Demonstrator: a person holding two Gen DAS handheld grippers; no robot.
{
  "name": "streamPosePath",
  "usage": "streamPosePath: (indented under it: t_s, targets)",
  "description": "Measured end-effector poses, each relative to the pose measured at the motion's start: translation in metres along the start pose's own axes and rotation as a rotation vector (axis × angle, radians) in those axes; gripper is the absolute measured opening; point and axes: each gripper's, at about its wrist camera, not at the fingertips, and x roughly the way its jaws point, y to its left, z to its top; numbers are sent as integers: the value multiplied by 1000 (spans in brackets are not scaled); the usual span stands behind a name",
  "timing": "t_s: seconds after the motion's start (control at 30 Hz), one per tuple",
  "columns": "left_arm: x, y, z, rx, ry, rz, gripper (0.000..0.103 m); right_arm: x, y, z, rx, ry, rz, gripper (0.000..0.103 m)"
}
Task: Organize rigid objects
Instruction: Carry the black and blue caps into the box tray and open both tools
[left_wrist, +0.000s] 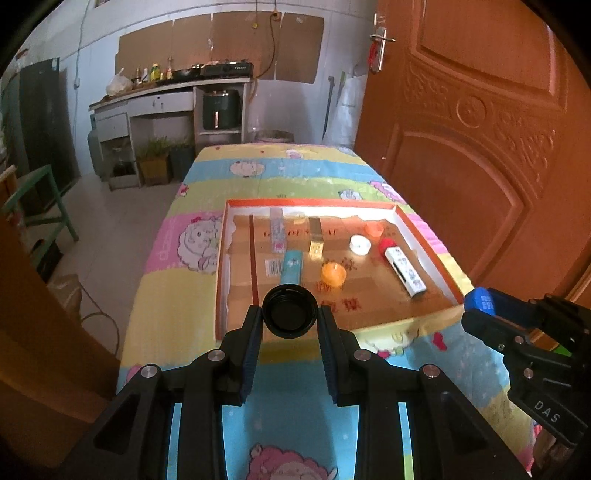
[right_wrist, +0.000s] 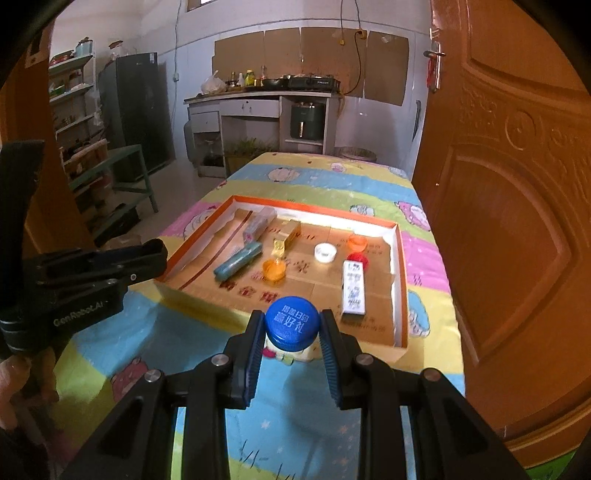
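My left gripper (left_wrist: 290, 320) is shut on a black bottle cap (left_wrist: 290, 312), held above the near edge of the orange-rimmed shallow box (left_wrist: 430, 243). My right gripper (right_wrist: 291, 334) is shut on a blue bottle cap (right_wrist: 291, 324), held just in front of the box (right_wrist: 402, 280). In the box lie an orange cap (left_wrist: 333, 274), a white cap (left_wrist: 359, 244), a red cap (left_wrist: 386, 243), a white printed packet (left_wrist: 404, 271), a teal packet (left_wrist: 291, 267), a gold box (left_wrist: 316, 238) and a clear packet (left_wrist: 277, 229). The right gripper also shows at the right of the left wrist view (left_wrist: 480, 306).
The box sits on a table with a colourful cartoon cloth (left_wrist: 207, 192). A brown wooden door (left_wrist: 480, 129) stands close on the right. A kitchen counter (left_wrist: 166, 92), a fridge (right_wrist: 136, 107) and a green bench (right_wrist: 122, 173) are farther back and left.
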Motion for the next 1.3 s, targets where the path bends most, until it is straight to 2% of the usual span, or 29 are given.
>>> streamPosePath:
  t_s: [0.3,0.73,1.3]
  targets:
    - [19,6,34,1,-2,19,31,21,-13,28,-10,7,-3,30]
    - [67,24,67,1,54,32,31,65,-37,55,31,52,44,30]
    - [125,36,75,15,166,46,31,128,-46,67,62,178,83,30]
